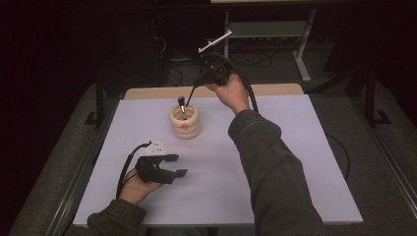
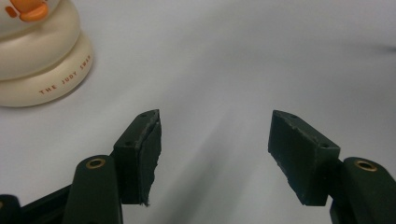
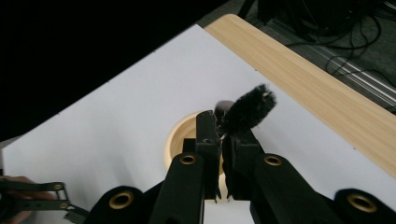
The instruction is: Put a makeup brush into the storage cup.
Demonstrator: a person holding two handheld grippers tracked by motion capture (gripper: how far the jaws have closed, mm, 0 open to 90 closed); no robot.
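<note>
**Brush held over the cream pot**

A ribbed, cream-glazed pot [image 1: 185, 121] (orange mark on its side) stands at 12 o'clock on the smooth white tabletop [image 1: 275, 162]. The right gripper [image 3: 223, 140], jaws clenched, grips a fluffy black brush [image 3: 247, 109] just above the pot's mouth. At 8 o'clock, the left gripper [image 2: 215, 144] rests released, jaws wide apart and holding nothing.

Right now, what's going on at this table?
A person works two hand-held claws over a white table. The right claw, shut on a black brush, holds it above a cream holder that already has a brush in it. The left claw is open and empty, nearer the person.
</note>
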